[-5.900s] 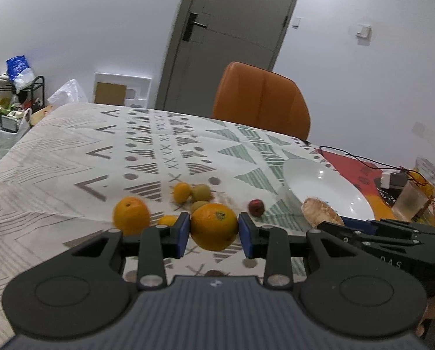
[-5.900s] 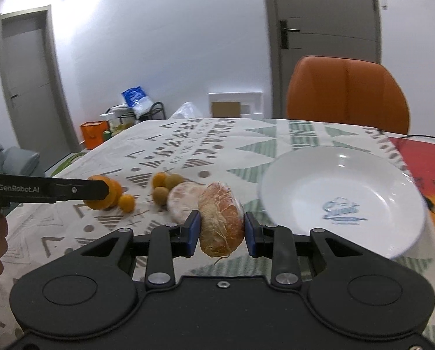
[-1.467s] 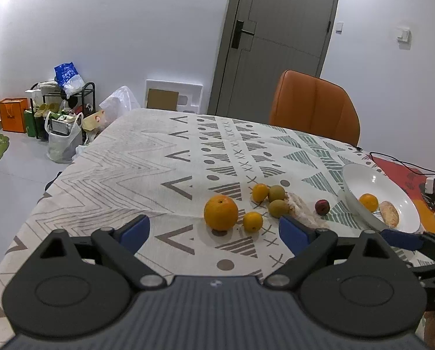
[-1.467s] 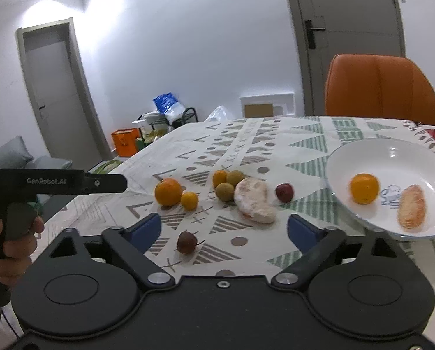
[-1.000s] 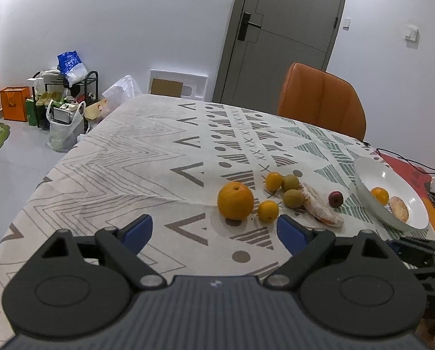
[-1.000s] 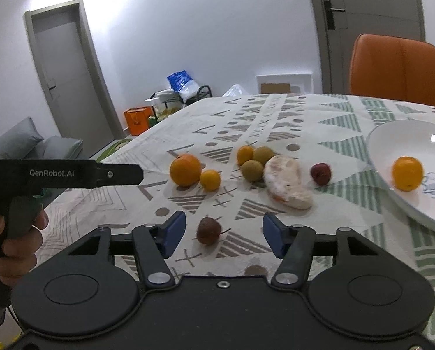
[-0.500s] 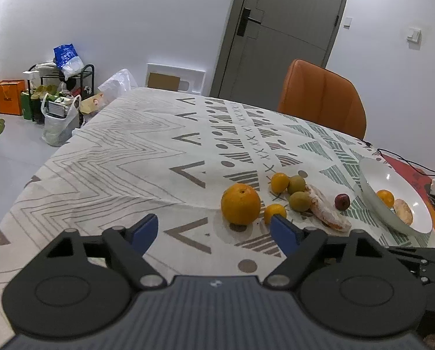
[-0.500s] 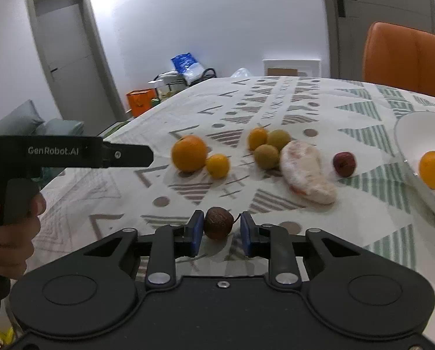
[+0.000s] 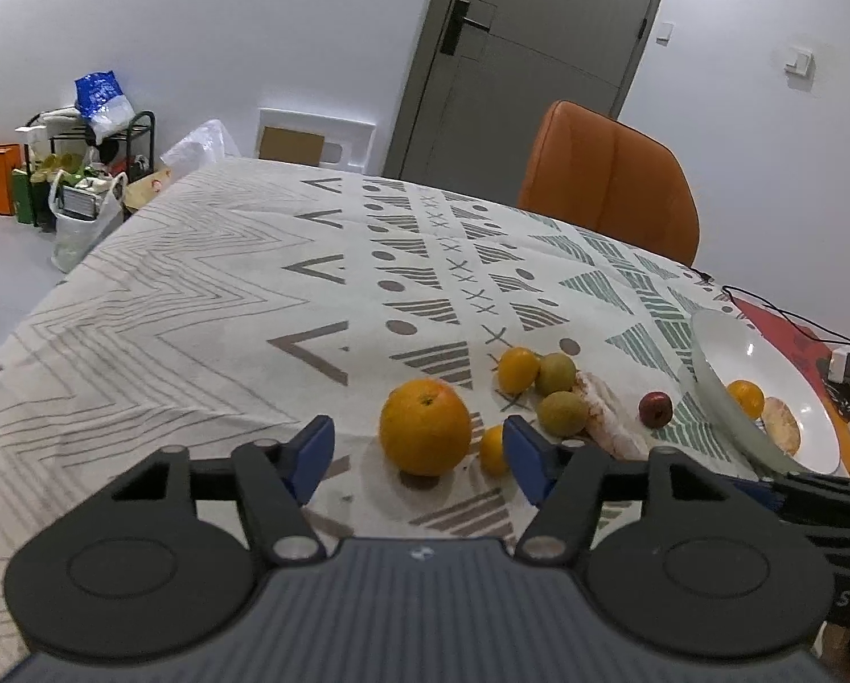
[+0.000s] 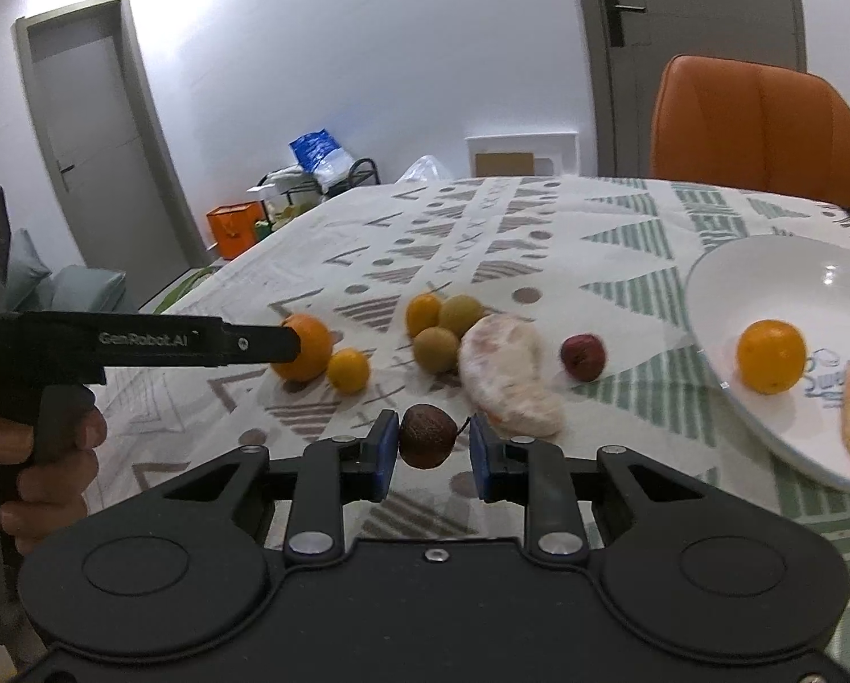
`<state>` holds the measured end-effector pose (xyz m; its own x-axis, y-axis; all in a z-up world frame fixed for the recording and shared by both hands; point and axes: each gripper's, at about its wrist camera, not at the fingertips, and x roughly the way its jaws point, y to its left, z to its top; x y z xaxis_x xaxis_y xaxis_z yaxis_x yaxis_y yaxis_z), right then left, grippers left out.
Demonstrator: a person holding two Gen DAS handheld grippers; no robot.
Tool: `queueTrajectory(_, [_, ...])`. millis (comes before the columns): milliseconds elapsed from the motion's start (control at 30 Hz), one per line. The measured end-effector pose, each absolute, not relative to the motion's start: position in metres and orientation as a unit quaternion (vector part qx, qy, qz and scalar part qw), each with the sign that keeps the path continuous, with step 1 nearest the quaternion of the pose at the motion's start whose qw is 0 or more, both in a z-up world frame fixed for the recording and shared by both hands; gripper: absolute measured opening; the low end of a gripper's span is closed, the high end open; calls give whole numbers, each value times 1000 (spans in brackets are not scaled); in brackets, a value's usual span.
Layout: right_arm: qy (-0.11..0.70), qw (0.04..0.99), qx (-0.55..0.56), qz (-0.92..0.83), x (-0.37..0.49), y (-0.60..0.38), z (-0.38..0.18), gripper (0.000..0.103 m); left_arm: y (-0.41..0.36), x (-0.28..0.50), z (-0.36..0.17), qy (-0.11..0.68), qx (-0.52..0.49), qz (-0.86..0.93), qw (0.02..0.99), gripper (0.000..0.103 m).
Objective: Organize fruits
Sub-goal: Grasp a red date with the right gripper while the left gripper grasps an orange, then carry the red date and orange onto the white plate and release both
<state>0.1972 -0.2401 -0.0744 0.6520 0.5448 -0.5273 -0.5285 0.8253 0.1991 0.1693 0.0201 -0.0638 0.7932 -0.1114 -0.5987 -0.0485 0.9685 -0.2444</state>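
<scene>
Left wrist view: patterned tablecloth [image 9: 208, 307], grey door [image 9: 533, 57] and orange chair [image 9: 612, 182] beyond. The left gripper [image 9: 419, 447] is closing, pads not yet touching the big orange [image 9: 425, 426] ahead between them; bare cloth lies to their left. Right wrist view: the right gripper [image 10: 427, 444] is clenched on a small brown fruit [image 10: 426, 435]. Only here is the second door [image 10: 94, 136] visible; the white plate [image 10: 766, 273], to the right, holds an orange [image 10: 771, 357].

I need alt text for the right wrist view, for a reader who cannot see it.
The right gripper is shut on a small brown fruit above a patterned tablecloth. Beyond it lie oranges, green fruits and a peeled citrus piece; a white plate at right holds one orange.
</scene>
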Motion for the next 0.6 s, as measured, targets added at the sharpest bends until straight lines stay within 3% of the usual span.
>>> queueTrajectory(100, [292, 912, 16, 287, 199, -245, -72, 25, 17, 176, -66, 325, -124, -21, 937, 63])
queueTrajectory(167, [290, 915, 20, 280, 200, -249, -71, 25, 15, 181, -69, 330, -126, -24, 935, 55])
queueTrajectory(233, [288, 917, 21, 274, 201, -253, -69, 24, 14, 185, -72, 332, -127, -22, 934, 37])
queueTrajectory(600, [266, 932, 38, 243, 201, -281, -58, 24, 0, 186, -55, 317, -111, -30, 941, 37])
